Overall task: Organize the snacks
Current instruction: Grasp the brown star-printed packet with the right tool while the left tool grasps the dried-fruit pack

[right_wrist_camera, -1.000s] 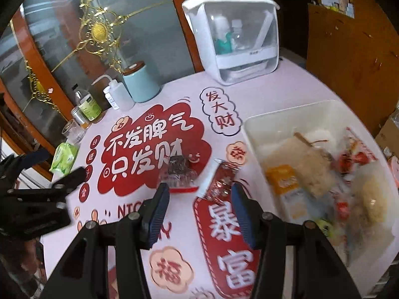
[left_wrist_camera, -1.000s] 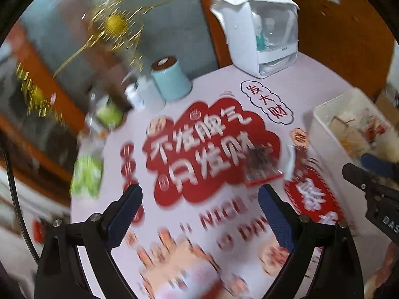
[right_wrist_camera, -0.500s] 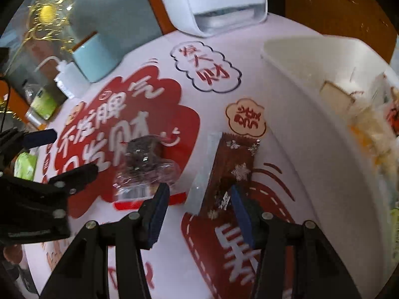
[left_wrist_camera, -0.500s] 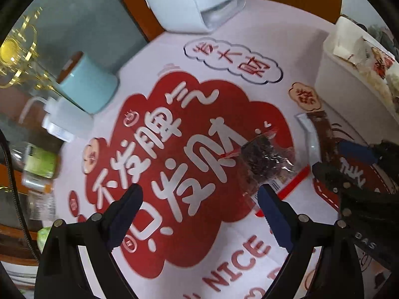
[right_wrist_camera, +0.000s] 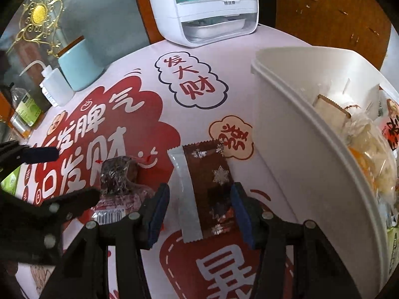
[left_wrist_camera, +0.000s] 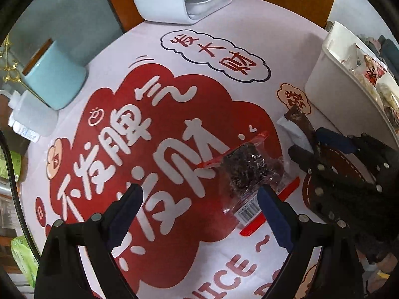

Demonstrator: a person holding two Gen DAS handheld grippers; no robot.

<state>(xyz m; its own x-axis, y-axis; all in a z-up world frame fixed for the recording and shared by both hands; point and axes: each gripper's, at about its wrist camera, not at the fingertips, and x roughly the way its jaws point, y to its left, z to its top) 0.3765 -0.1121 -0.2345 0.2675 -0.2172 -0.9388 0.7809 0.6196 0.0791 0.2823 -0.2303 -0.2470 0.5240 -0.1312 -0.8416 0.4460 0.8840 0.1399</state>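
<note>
A brown snack bar [right_wrist_camera: 212, 186] with snowflake print and a white edge lies flat on the table. My right gripper [right_wrist_camera: 199, 209] is open with its jaws on either side of the bar's near half. A clear packet of dark snack [left_wrist_camera: 249, 172] with a red strip lies left of it; it also shows in the right wrist view [right_wrist_camera: 119, 177]. My left gripper [left_wrist_camera: 199, 211] is open, low over the table, its right finger [left_wrist_camera: 274, 214] beside the packet's barcode end. A white bin [right_wrist_camera: 299, 134] holding several snacks stands right of the bar.
A white countertop appliance [right_wrist_camera: 207, 7] stands at the back. A light-blue canister [left_wrist_camera: 52, 74] and a white squeeze bottle [left_wrist_camera: 30, 119] stand at the back left, with a green-labelled bottle [right_wrist_camera: 25, 109] at the table's left edge. The tablecloth [left_wrist_camera: 224, 35] is printed red and white.
Both grippers have moved forward and down toward the table. The right one now straddles the brown bar; the left one has closed in on the clear packet. Both stayed open.
</note>
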